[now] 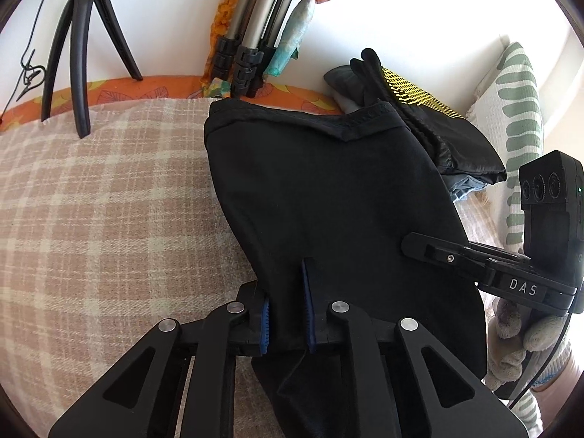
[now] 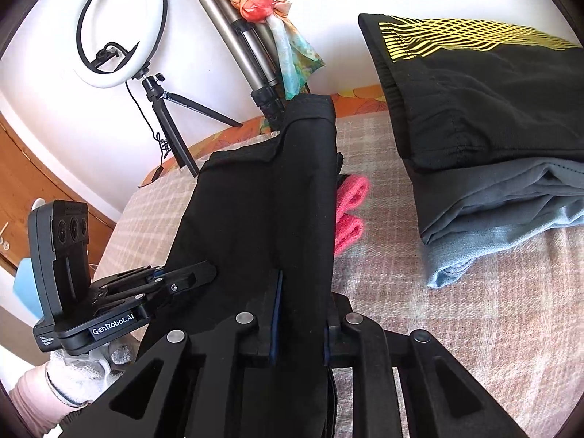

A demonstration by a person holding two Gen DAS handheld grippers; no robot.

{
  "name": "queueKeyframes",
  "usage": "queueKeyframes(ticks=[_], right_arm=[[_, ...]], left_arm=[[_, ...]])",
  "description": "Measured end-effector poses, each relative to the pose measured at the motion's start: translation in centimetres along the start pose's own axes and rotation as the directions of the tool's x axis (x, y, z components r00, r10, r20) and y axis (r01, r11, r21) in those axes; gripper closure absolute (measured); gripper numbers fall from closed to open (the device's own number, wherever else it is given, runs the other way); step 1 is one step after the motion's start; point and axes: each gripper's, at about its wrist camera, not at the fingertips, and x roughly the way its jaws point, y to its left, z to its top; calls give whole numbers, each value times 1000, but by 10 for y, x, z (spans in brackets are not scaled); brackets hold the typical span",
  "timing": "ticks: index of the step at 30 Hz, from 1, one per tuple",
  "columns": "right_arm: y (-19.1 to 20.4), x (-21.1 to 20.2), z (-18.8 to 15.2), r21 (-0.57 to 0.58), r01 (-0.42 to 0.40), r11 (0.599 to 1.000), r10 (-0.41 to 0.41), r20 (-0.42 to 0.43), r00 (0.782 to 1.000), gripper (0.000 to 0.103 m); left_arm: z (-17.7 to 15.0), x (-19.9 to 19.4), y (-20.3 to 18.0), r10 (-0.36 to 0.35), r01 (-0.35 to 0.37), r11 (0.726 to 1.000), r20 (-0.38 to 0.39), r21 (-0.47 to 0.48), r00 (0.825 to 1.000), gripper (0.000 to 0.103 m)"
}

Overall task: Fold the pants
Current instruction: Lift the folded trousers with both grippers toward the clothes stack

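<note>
Both your jaws are clenched on the black pants (image 1: 328, 197); soft, limp cloth, so pinch near the edges.

Each wrist camera sits close behind its own claw, angled down over the bed (image 1: 91, 189). Both views share the black pants (image 1: 328, 197) and the wall-side tripod (image 2: 233, 33).
</note>
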Motion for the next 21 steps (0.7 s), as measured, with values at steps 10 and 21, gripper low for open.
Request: queueKeyframes(ticks=[10, 21], right_arm=[[17, -26, -12, -22, 34, 999, -33, 44, 998, 89], [34, -75, -22, -50, 55, 997, -49, 120, 992, 89]], left_arm=[[-7, -26, -19, 6, -8, 998, 44, 57, 999, 95], [-11, -65, -56, -13, -6, 990, 133, 143, 991, 95]])
